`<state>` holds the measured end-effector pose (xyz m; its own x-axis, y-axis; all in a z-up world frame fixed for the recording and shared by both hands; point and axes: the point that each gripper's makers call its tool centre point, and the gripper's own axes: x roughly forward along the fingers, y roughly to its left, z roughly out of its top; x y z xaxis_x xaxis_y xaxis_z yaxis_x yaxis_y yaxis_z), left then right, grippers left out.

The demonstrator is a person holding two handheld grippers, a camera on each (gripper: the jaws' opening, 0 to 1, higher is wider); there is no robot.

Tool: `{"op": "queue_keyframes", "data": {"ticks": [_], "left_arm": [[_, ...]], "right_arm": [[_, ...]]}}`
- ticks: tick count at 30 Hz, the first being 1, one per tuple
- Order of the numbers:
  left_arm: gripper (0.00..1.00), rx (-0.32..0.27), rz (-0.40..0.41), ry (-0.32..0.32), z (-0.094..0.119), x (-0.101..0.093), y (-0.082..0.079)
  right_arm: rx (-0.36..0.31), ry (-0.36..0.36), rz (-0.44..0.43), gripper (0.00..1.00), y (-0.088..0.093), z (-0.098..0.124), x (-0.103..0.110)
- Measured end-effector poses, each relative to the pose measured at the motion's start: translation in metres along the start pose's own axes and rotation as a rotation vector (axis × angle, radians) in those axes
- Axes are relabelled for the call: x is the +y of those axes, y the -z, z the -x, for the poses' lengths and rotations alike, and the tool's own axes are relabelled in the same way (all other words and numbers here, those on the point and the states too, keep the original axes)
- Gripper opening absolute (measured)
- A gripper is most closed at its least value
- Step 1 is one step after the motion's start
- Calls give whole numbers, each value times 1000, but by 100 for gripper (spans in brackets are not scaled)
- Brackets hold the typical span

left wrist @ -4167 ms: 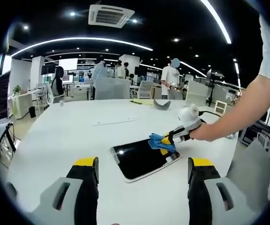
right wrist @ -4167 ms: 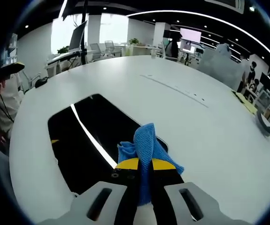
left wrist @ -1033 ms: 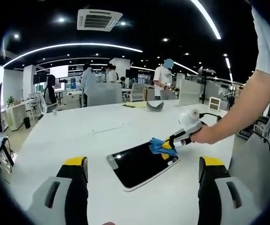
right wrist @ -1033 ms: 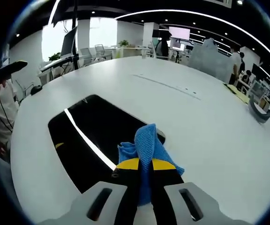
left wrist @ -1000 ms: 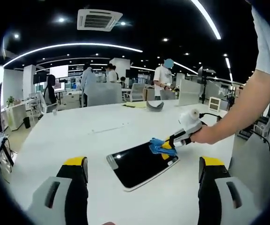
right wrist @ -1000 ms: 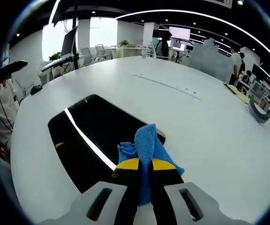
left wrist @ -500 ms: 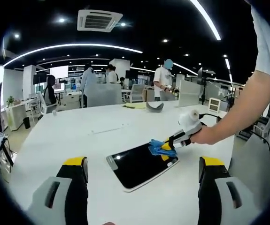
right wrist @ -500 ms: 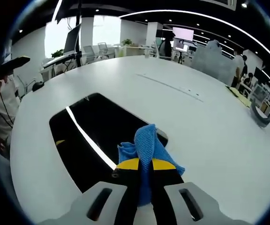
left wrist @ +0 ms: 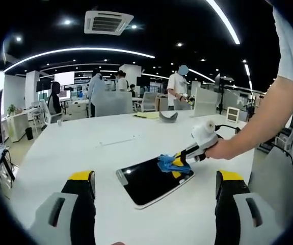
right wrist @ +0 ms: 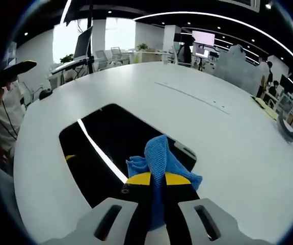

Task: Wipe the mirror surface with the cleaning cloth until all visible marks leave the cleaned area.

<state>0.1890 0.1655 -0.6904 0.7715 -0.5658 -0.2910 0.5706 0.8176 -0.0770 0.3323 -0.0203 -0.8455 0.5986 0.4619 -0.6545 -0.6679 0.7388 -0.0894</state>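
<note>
Since half a second ago my right gripper [left wrist: 179,160] has slid the cleaning cloth [right wrist: 159,155] further in over the mirror [left wrist: 154,178], off its near end. Its fingers [right wrist: 138,179] are pinched tight on the blue cloth, which presses on the dark glass. My left gripper [left wrist: 154,190] hovers short of the mirror, fingers [left wrist: 82,179] spread wide, holding nothing. I see the mirror lying flat near the bench [left wrist: 85,148] edge.

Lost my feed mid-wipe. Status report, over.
Right tongs shut on blue cloth, cloth on mirror. Left tongs open, hovering short of mirror. Nothing in the way.
</note>
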Motion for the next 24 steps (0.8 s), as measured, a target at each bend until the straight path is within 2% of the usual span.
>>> {"op": "queue_keyframes", "data": {"ticks": [24], "left_arm": [[99, 9, -12, 9, -1, -1, 2]], "right_arm": [[-11, -39, 3, 3, -9, -7, 20]]}}
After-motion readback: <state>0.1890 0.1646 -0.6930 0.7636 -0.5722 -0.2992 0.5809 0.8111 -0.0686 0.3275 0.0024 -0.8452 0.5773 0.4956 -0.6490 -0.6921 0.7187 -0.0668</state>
